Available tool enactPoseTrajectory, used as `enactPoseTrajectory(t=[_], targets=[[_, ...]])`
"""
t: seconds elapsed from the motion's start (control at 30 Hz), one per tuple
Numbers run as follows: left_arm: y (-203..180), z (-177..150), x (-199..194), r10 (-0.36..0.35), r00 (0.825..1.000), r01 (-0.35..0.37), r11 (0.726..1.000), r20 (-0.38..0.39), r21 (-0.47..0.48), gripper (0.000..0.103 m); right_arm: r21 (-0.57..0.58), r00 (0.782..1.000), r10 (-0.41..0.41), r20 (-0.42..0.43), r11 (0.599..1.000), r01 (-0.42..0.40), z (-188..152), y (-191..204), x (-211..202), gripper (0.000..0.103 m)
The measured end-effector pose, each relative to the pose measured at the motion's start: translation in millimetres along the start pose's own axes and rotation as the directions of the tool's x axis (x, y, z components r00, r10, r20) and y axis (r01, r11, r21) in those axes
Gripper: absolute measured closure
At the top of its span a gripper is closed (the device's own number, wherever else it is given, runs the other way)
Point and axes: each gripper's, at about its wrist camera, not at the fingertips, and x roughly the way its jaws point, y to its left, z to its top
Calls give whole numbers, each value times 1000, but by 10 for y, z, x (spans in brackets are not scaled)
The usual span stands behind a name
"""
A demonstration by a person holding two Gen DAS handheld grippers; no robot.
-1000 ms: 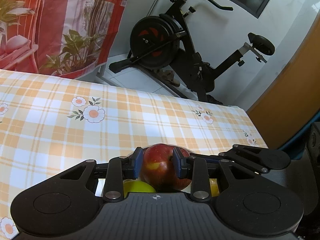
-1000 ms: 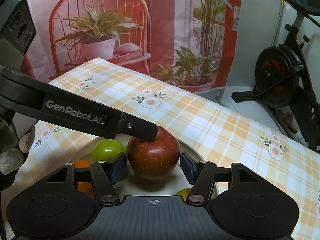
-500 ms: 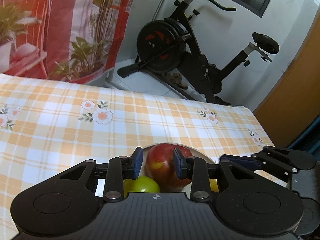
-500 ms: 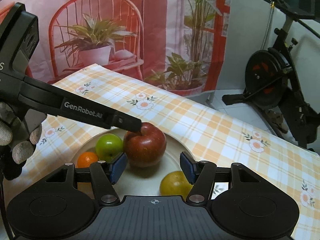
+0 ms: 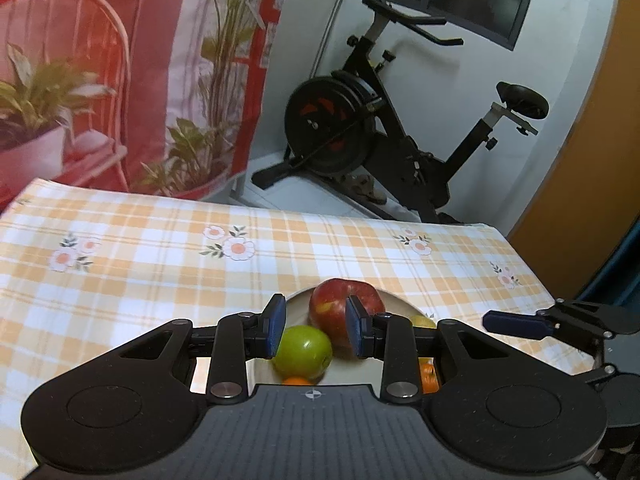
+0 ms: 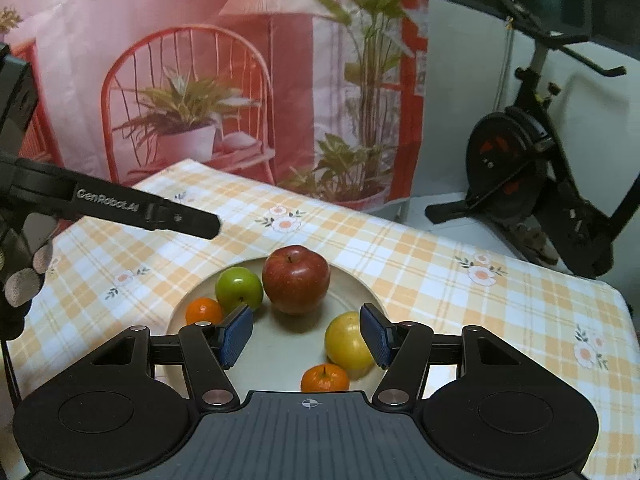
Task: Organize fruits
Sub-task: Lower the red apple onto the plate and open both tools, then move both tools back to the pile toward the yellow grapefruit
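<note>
All five fruits sit gathered on the round cream plate at the near edge of the plaid surface, which reads as the sorting being done or close to it. The red apple stands upright at the plate's far side, stem up, with the green apple touching its left flank and a small orange just left of that; a yellow fruit and a second orange lie nearer the plate's front rim. The right gripper hovers above the plate, jaws apart and empty. The left gripper also holds nothing; its jaws stand only narrowly apart, clear above the red apple.
</note>
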Motion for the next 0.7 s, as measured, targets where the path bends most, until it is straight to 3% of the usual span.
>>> enactPoseTrajectory(t=[0.43,0.7], targets=[[-193,-401,-576,53,997,-57,996,62,69,68,100,994,-28,109,995,17,-428,216,-525,47],[-192,-735,-730,37,999,-37,999,20,34,69,52,996,-31,78,998,27,-739,552,-594,47]])
